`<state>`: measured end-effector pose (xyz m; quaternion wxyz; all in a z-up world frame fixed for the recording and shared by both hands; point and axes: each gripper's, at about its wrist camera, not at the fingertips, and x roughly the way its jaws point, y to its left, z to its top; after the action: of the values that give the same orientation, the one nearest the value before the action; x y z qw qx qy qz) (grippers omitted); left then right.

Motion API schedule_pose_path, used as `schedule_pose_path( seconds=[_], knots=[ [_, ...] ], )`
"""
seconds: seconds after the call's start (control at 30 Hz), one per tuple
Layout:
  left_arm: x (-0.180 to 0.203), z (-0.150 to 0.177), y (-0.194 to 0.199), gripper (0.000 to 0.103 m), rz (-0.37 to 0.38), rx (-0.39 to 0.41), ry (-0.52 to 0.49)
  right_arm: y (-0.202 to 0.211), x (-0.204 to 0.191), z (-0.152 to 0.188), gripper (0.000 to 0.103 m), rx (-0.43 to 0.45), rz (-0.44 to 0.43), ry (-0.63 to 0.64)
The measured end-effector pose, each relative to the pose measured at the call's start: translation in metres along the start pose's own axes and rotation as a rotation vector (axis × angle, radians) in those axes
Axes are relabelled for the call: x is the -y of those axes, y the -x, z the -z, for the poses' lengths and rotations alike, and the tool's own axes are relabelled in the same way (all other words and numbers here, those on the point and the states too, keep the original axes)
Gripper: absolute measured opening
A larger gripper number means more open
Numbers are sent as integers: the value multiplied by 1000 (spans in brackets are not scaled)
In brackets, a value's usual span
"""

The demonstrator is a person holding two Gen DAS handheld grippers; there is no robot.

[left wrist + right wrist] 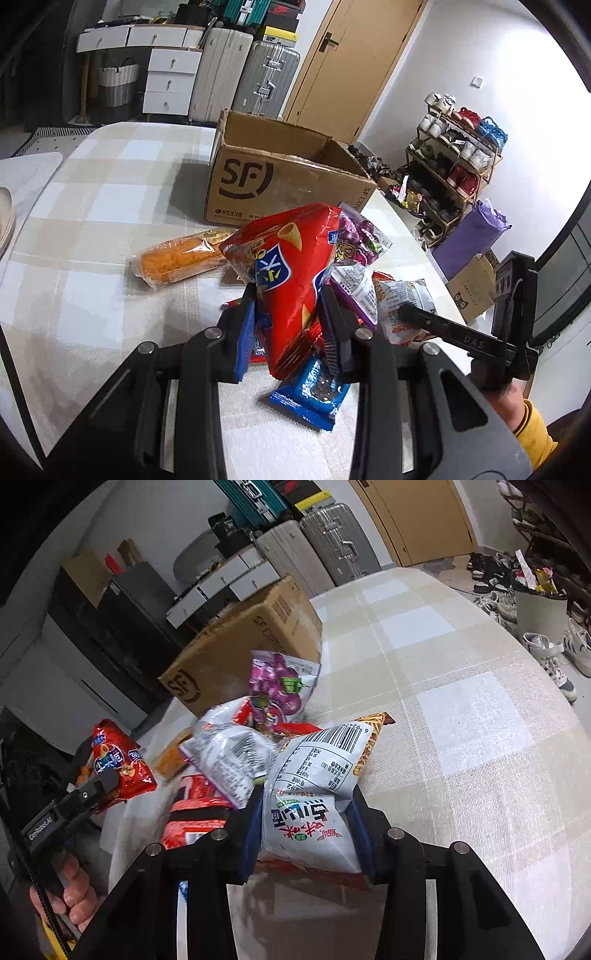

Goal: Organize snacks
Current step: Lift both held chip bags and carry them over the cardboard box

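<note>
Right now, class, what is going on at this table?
A person is sorting snacks with two handheld grippers. The left gripper is shut on a red chip bag, lifted off the table. The right gripper pinches a white snack bag in the pile. An open cardboard box stands behind.

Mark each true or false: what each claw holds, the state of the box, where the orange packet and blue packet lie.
1. The left claw is shut on the red chip bag. True.
2. The right claw holds the purple grape packet. False: it grips the white snack bag.
3. The cardboard box is taped shut. False: its flaps are open.
4. The orange packet lies on the table, outside the box. True.
5. The blue packet is inside the box. False: it lies on the table.
</note>
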<state>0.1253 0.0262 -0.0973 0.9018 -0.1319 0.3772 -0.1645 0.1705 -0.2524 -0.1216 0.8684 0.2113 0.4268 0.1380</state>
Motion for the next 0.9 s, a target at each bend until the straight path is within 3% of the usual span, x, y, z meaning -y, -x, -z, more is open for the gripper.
schedule_pose_path(
  seconds=[0.17, 0.4, 0.63, 0.9],
  knots=[
    [5, 6, 21, 29, 7, 23, -6, 25, -4, 2, 42, 60, -36, -12],
    [13, 12, 46, 29, 5, 52, -19, 69, -40, 1, 42, 131, -109, 70],
    [27, 20, 81, 29, 15, 93, -46, 102, -84, 5, 42, 166, -199, 163],
    [40, 27, 127, 29, 21, 145, -64, 119, -102, 4, 42, 174, -257, 171]
  ],
)
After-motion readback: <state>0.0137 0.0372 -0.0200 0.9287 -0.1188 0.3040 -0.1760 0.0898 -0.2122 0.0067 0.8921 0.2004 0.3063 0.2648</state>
